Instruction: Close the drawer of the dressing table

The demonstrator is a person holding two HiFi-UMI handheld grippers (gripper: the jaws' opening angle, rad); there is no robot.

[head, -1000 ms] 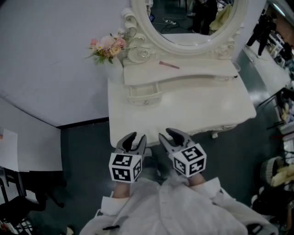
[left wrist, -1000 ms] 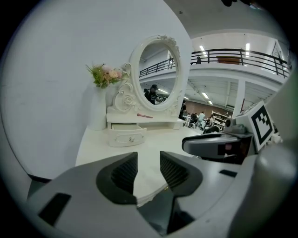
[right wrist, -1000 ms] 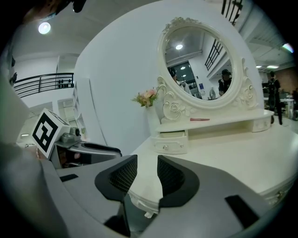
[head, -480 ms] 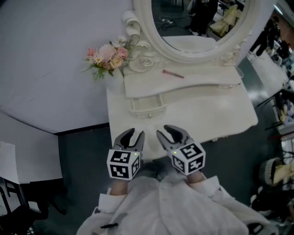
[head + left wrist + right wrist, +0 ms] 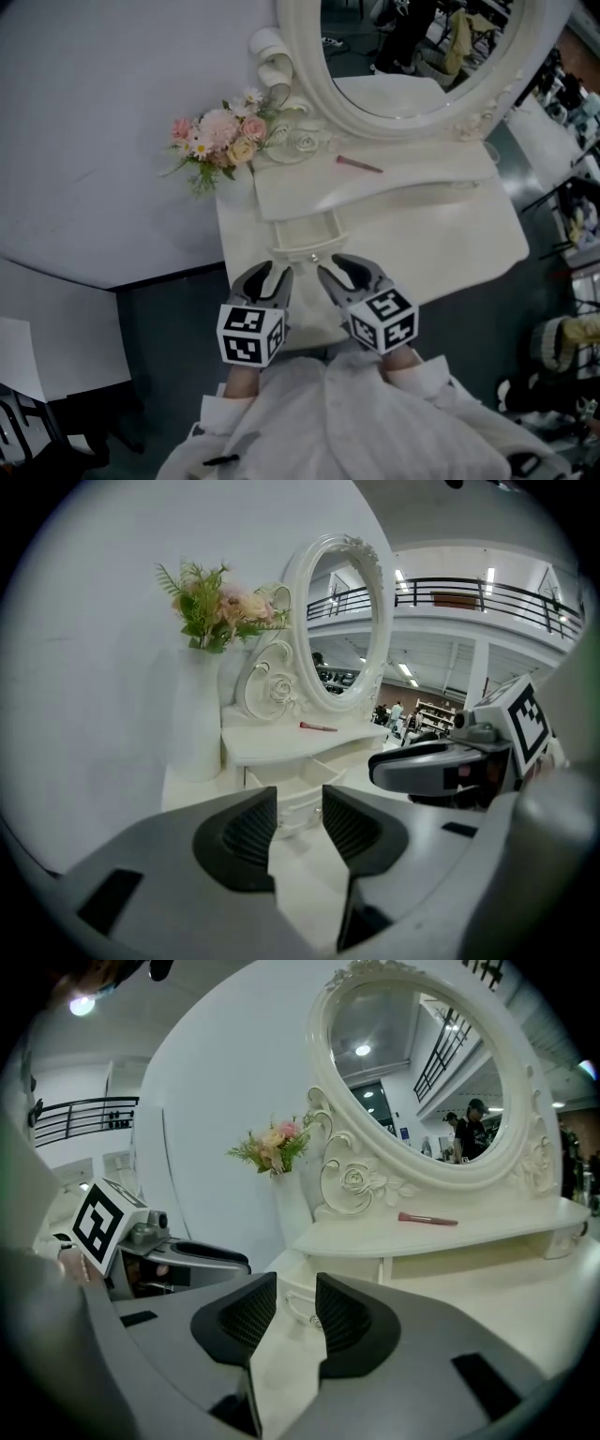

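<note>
The white dressing table (image 5: 441, 234) stands ahead with a small drawer (image 5: 302, 234) pulled out from under its raised shelf. My left gripper (image 5: 275, 272) and right gripper (image 5: 336, 265) hover side by side over the table's front edge, just short of the drawer front. Both are open with nothing between the jaws. In the left gripper view the drawer (image 5: 292, 778) shows just beyond my left gripper (image 5: 300, 799). In the right gripper view the drawer front (image 5: 298, 1309) lies beyond my right gripper (image 5: 295, 1283).
An oval mirror (image 5: 422, 56) rises at the table's back. A vase of pink flowers (image 5: 220, 131) stands at its back left corner. A pink stick (image 5: 359, 165) lies on the shelf. A white wall (image 5: 94, 141) is to the left, clutter (image 5: 572, 337) on the floor to the right.
Both grippers have moved forward together over the table's front edge, closer to the open drawer. Their jaw gaps look the same.
</note>
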